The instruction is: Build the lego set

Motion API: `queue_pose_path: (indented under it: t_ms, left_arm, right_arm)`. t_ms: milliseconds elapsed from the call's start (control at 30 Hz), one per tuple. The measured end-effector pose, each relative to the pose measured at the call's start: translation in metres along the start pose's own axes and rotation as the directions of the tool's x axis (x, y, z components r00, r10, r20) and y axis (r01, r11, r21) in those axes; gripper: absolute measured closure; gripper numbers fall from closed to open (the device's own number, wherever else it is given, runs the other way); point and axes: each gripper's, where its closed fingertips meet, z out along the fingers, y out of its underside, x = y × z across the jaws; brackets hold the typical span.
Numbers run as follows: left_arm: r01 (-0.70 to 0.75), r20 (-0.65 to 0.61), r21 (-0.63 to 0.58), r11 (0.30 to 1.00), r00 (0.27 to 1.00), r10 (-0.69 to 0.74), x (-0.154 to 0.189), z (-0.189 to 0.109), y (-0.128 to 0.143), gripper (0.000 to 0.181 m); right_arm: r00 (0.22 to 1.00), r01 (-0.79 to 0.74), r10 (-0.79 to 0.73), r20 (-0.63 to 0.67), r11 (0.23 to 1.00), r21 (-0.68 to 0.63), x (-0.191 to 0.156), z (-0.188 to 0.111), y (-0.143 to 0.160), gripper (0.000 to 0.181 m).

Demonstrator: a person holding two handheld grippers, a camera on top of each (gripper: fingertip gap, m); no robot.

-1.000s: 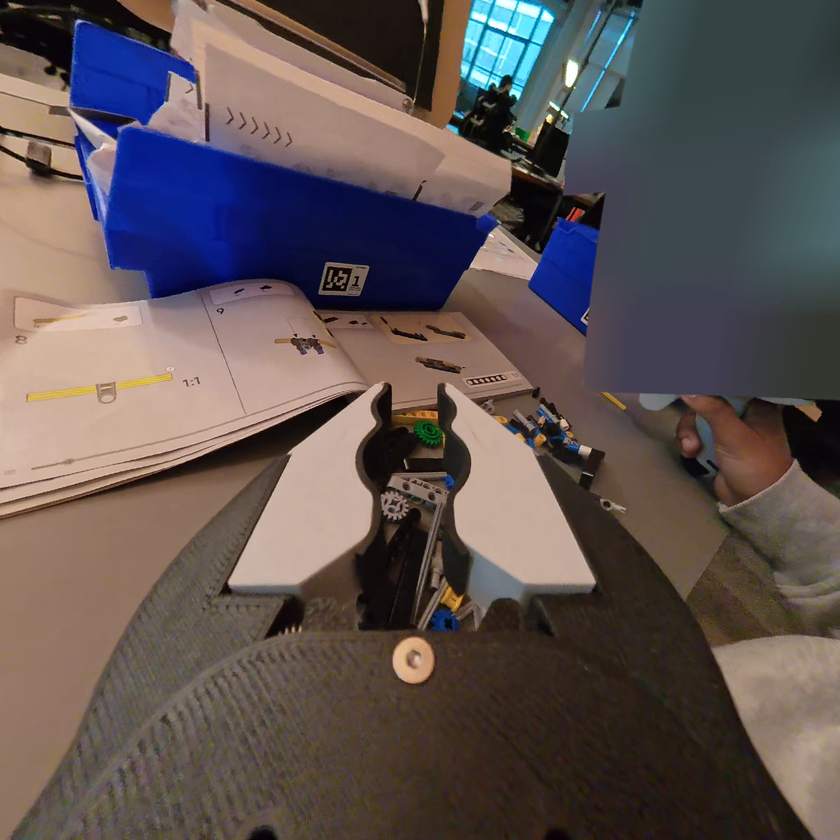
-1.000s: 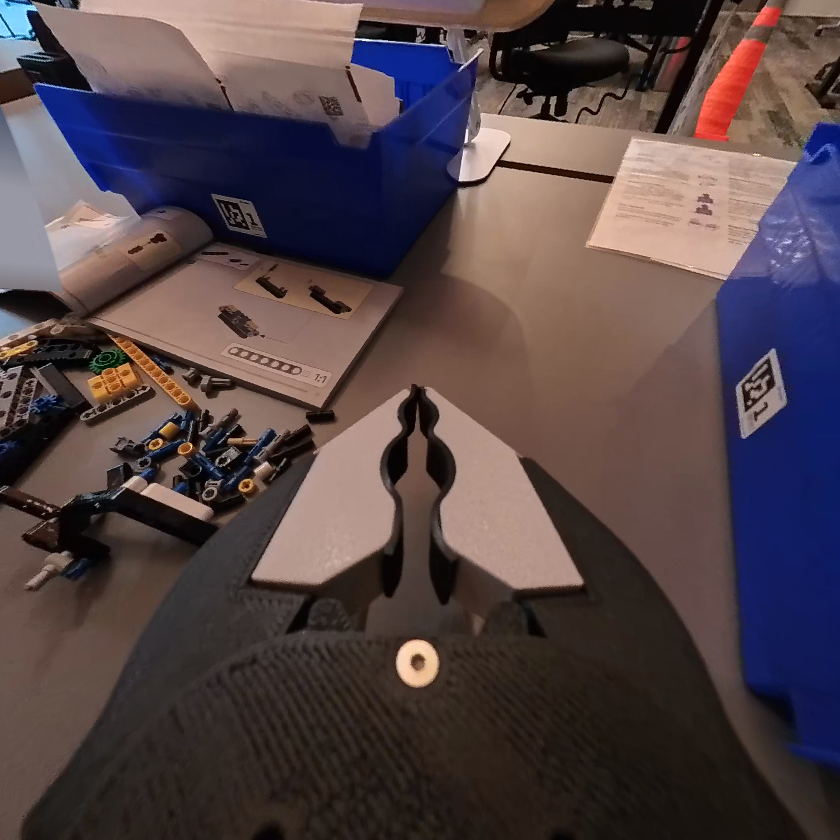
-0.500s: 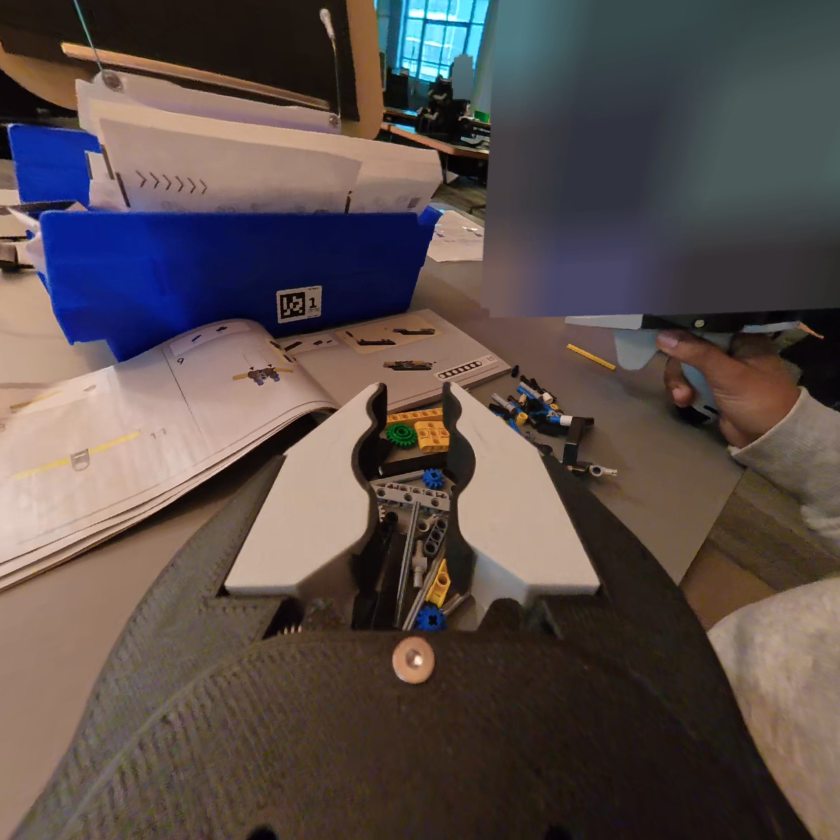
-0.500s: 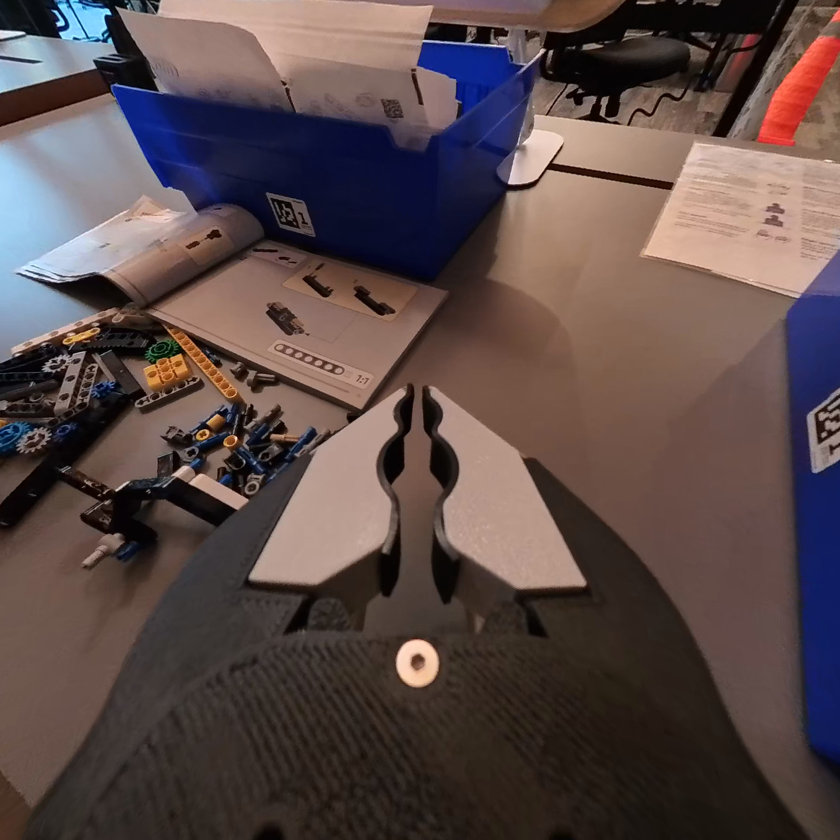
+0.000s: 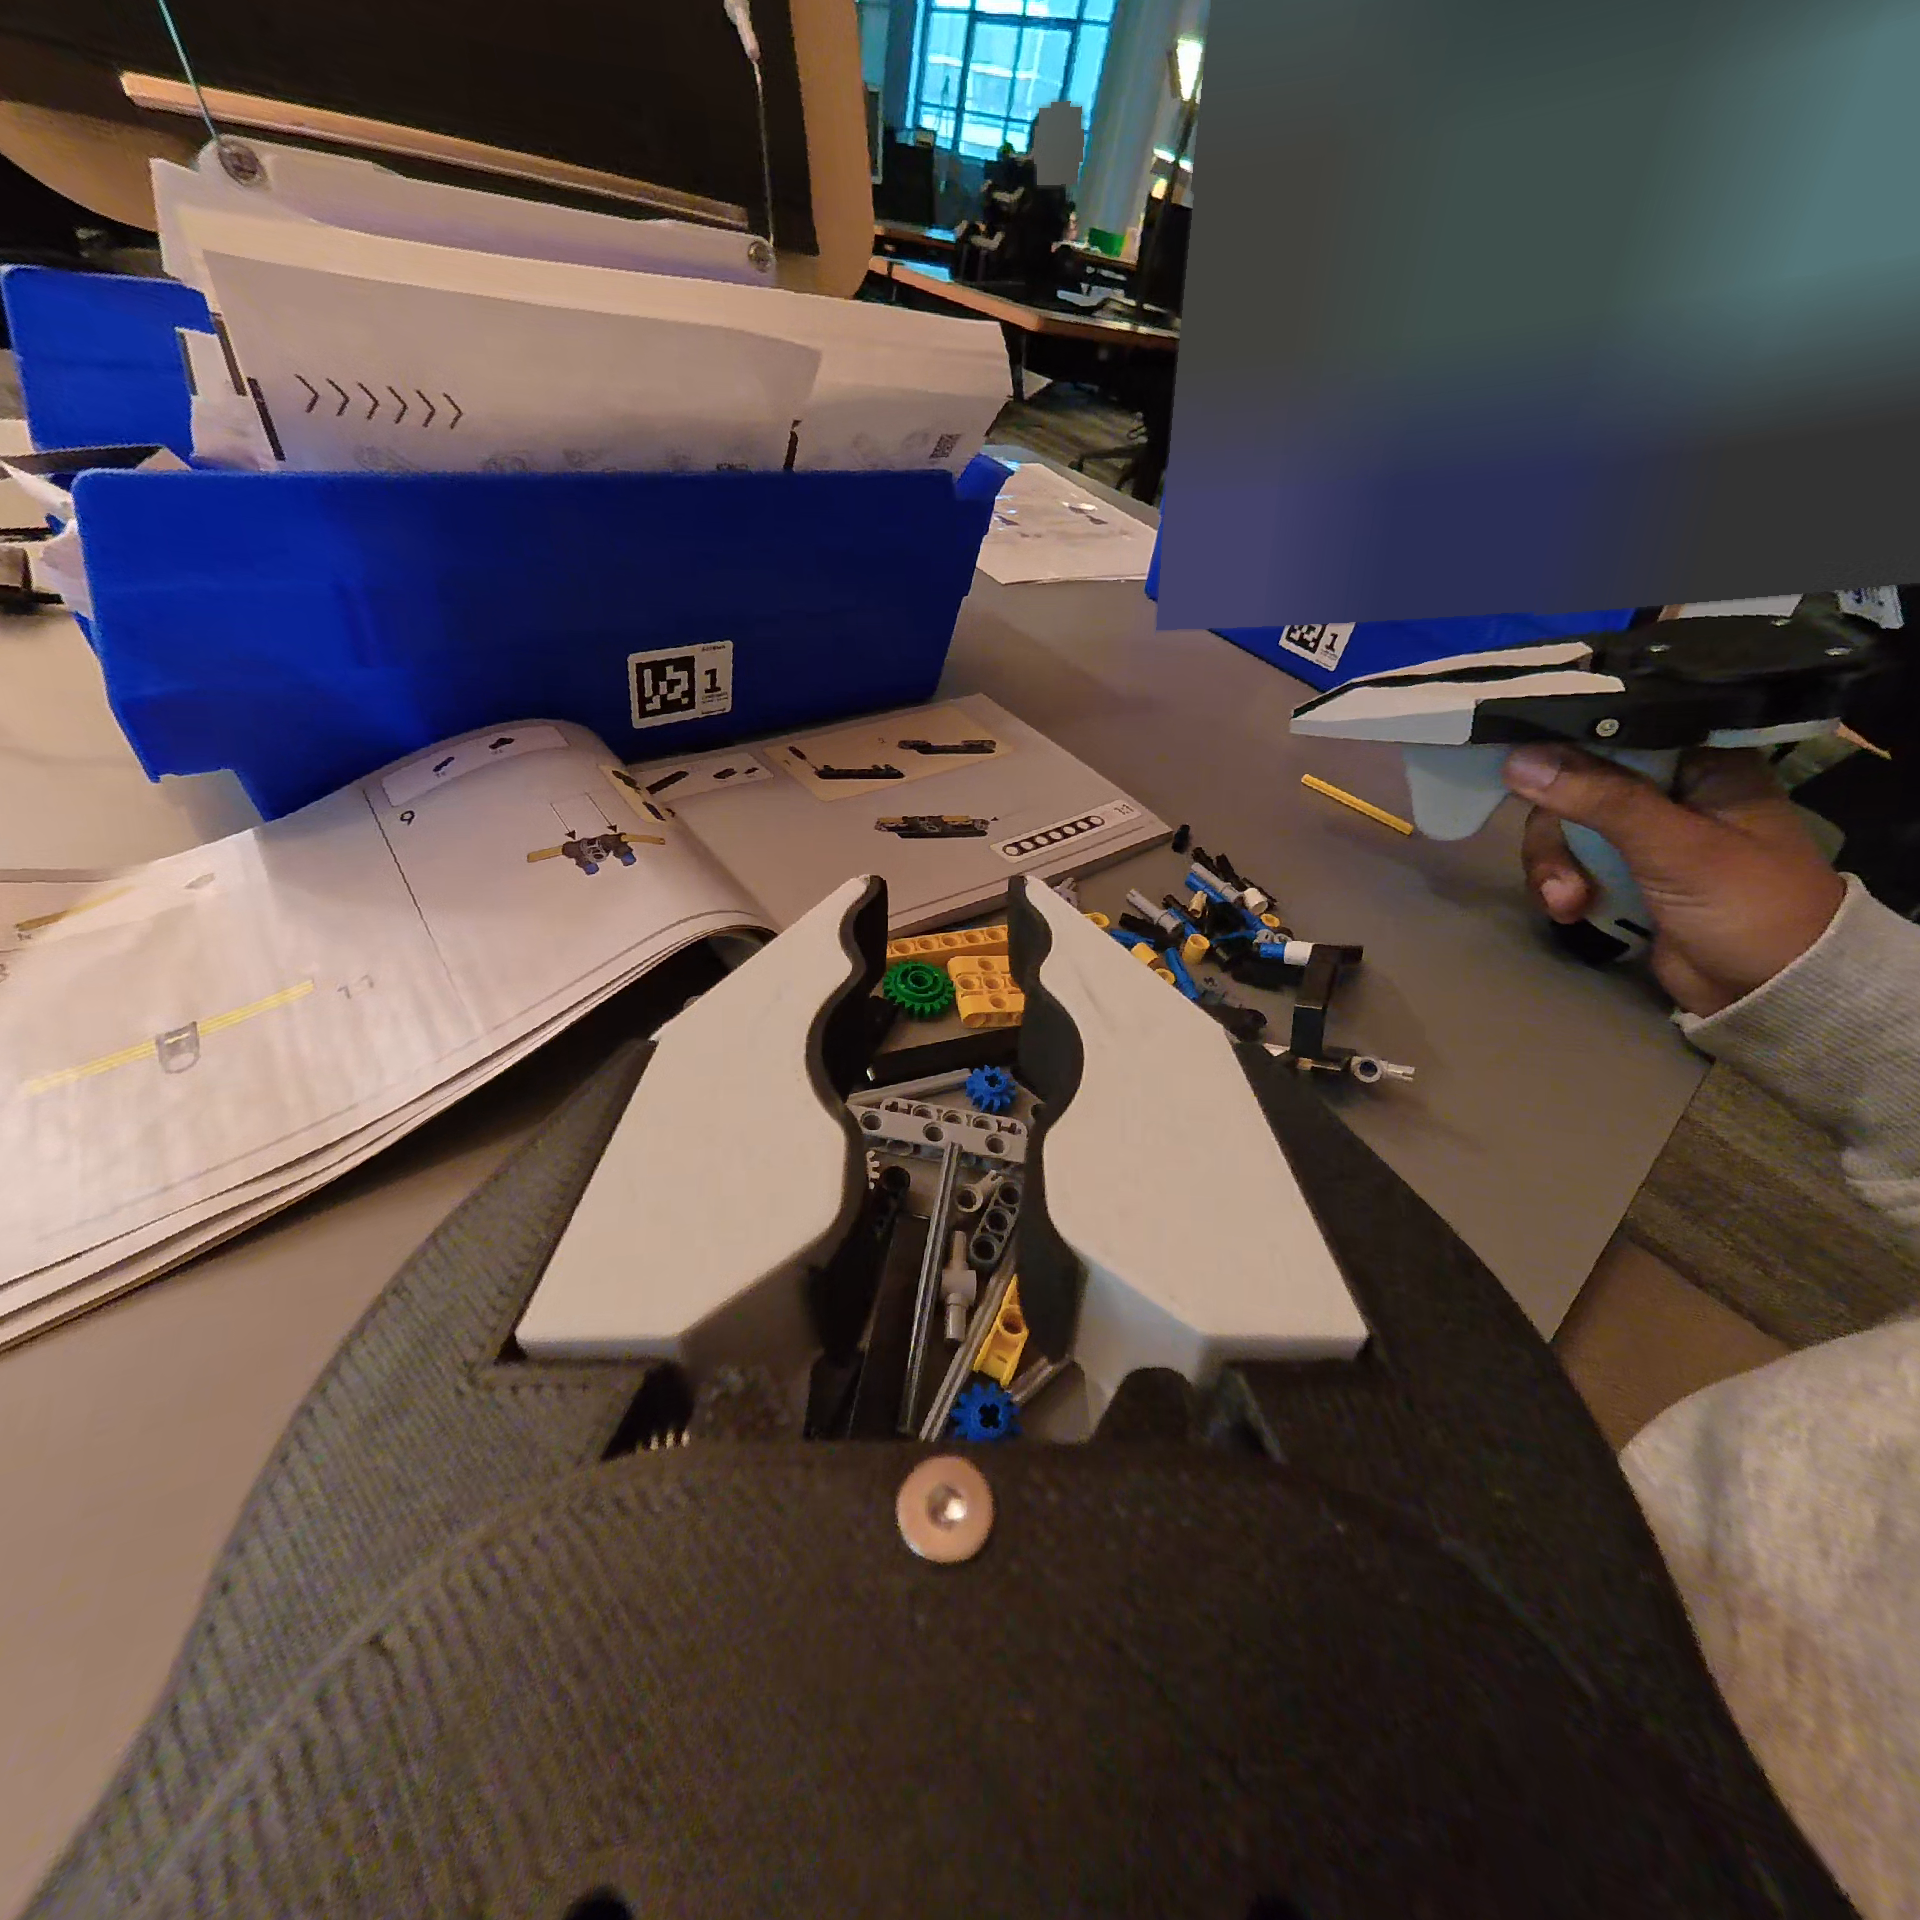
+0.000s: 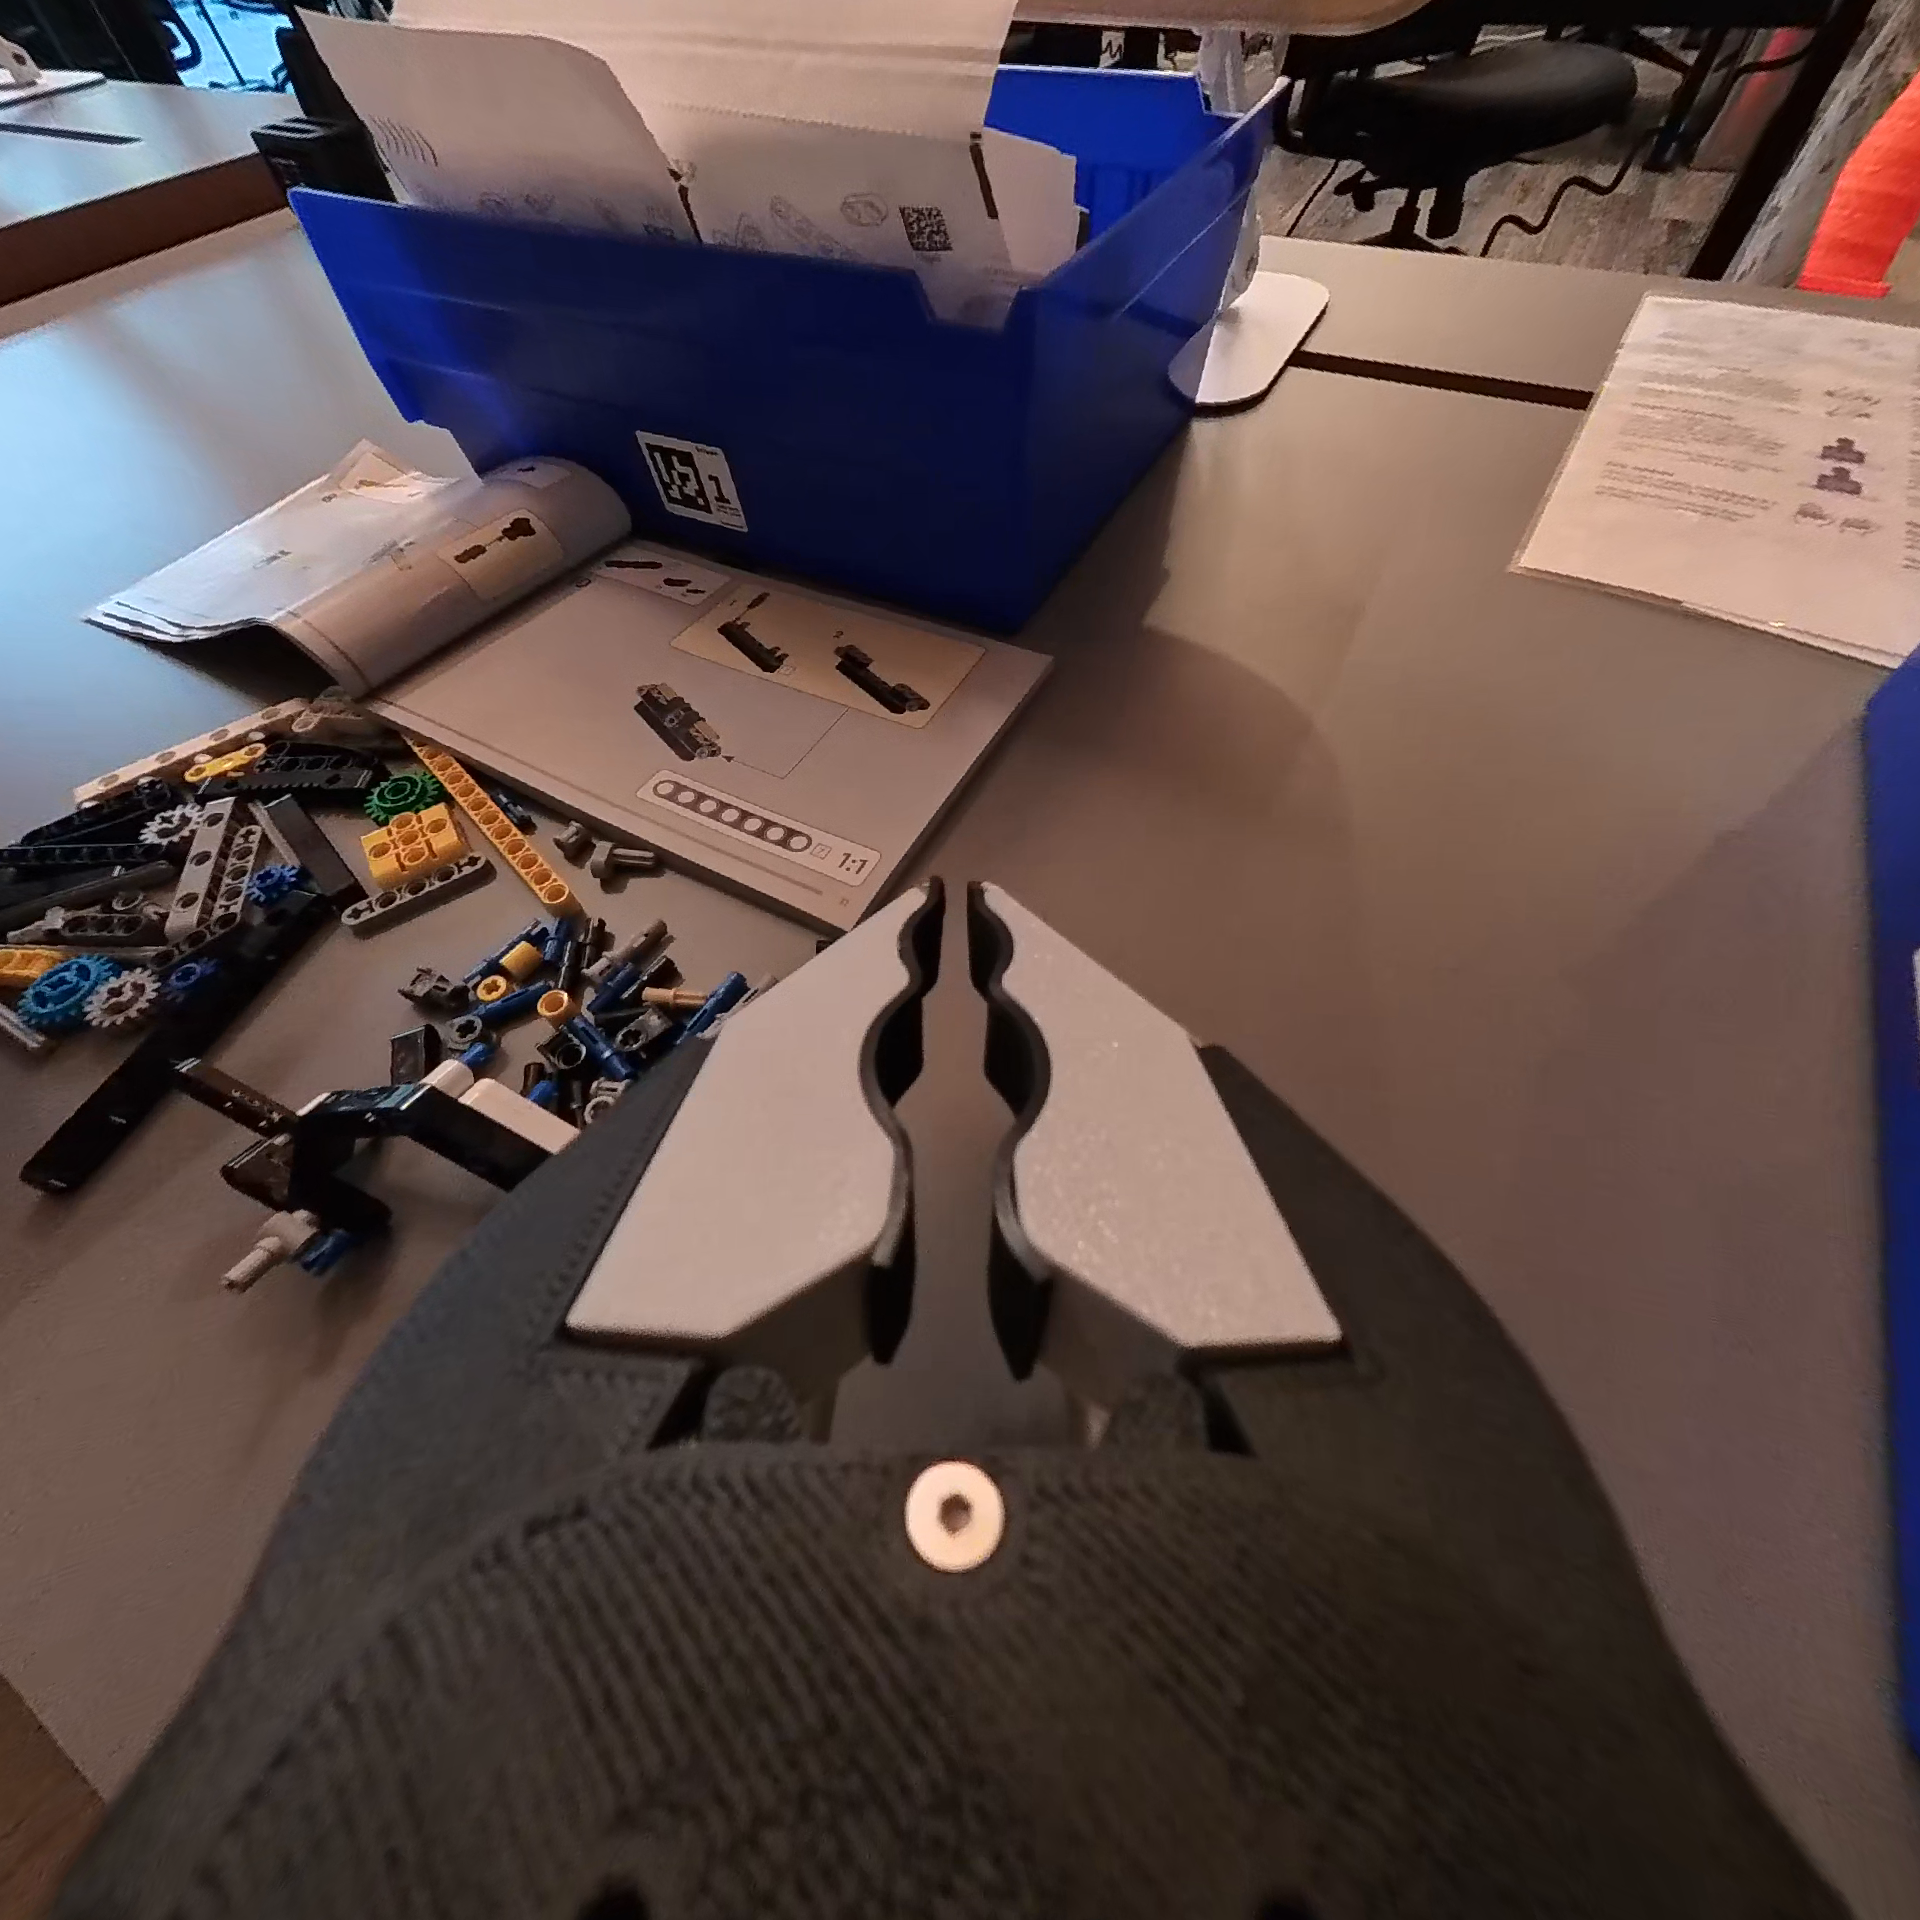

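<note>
Loose lego parts (image 6: pixel 312 883) lie on the grey table: beams, gears, and a heap of small blue and black pins (image 6: pixel 582 1008). A partly built black piece with a white block (image 6: pixel 416 1132) lies in front of them. The open instruction booklet (image 6: pixel 727 727) lies behind them. My left gripper (image 5: pixel 945 894) is open and empty above the beams and gears (image 5: pixel 951 1132), which show between its fingers. My right gripper (image 6: pixel 956 891) is shut and empty, to the right of the pins; it also shows in the left wrist view (image 5: pixel 1304 724), held in a hand.
A blue bin (image 6: pixel 831 416) full of papers stands behind the booklet (image 5: pixel 520 883). A second blue bin (image 6: pixel 1896 935) is at the right edge. A printed sheet (image 6: pixel 1745 468) and a monitor foot (image 6: pixel 1247 332) lie farther back. A yellow axle (image 5: pixel 1356 803) lies alone. There is about 25 cm between the tips of the two grippers.
My right gripper has swung left toward the parts, and its tips have parted by a sliver. My left gripper has turned so the bin and the right gripper come into view.
</note>
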Motion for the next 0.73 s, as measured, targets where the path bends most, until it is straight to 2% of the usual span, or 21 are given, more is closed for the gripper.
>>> queue_pose_path:
  t_ms: [467, 733]
  left_arm:
    - [0.029, -0.019, -0.008, 1.0, 0.999, -0.03, 0.001, 0.0, 0.002, 0.159]
    - [-0.016, -0.004, -0.004, 1.0, 1.0, 0.016, 0.004, 0.0, 0.001, 0.161]
  right_arm:
    - [0.986, 0.06, -0.061, 0.157, 0.998, 0.01, -0.028, -0.002, 0.0, 0.167]
    - [0.985, 0.068, -0.068, 0.159, 0.998, 0.001, -0.029, -0.002, 0.001, 0.168]
